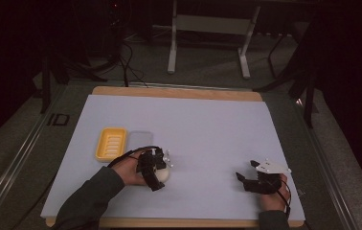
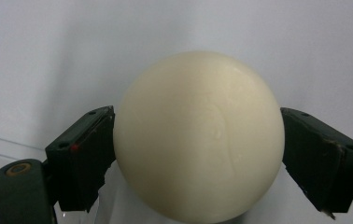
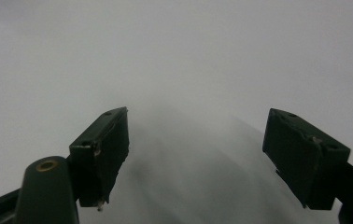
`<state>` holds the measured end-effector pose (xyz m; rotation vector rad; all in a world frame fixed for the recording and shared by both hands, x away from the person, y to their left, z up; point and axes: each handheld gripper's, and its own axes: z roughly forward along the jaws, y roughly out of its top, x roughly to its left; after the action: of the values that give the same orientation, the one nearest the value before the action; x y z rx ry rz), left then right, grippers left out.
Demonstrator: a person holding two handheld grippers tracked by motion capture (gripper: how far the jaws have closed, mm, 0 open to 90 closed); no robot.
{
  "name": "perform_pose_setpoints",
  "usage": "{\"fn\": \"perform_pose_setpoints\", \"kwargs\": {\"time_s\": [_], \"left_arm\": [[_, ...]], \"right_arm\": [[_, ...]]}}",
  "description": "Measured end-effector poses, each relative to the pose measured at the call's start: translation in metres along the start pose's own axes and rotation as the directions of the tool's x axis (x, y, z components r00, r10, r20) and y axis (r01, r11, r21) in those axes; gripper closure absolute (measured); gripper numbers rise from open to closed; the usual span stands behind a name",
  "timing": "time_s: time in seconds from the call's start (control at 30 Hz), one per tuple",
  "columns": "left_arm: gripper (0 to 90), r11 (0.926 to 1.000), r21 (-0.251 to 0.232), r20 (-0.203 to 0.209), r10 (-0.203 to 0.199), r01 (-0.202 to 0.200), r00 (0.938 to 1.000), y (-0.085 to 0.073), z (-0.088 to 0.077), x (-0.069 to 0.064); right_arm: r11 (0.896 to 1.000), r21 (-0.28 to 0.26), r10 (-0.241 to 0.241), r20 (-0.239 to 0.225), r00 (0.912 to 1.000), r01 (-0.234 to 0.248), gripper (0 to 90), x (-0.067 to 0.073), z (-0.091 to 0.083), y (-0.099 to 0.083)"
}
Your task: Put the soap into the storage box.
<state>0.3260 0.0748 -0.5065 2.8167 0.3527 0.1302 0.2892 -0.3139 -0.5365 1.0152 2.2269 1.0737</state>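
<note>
A cream round soap sits between the two black jaws of my left gripper, and both pads touch its sides. In the high view the left gripper points down at the soap on the pale mat, near the front left. My right gripper rests low over the mat at the front right. Its jaws stand wide apart with only bare mat between them.
A yellow ribbed soap dish lies just behind and left of the left gripper, with a clear lid beside it. The mat covers a wooden table top. Dark floor, cables and a metal stand lie beyond.
</note>
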Motion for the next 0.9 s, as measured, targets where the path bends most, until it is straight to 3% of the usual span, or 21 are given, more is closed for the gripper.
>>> {"fn": "perform_pose_setpoints", "kwargs": {"time_s": [0.37,0.5,0.9], "left_arm": [[15.7,0.9991,0.038,0.008,0.015,-0.016,0.9998,0.005,0.0029,0.0026],[21.4,0.9993,0.035,0.022,0.015,-0.016,0.9996,0.0057,0.0023,0.0035],[24.5,0.9978,0.065,0.05,0.01,-0.013,0.9987,0.01,0.0029,0.0077]], "right_arm": [[1.0,0.0,-0.001,0.0,1.0,0.001,22.5,0.0,0.0,0.0],[1.0,0.001,0.0,0.0,1.0,0.0,22.5,0.0,0.0,0.0],[1.0,0.001,0.0,0.001,1.0,0.0,22.5,0.0,0.0001,0.0]]}}
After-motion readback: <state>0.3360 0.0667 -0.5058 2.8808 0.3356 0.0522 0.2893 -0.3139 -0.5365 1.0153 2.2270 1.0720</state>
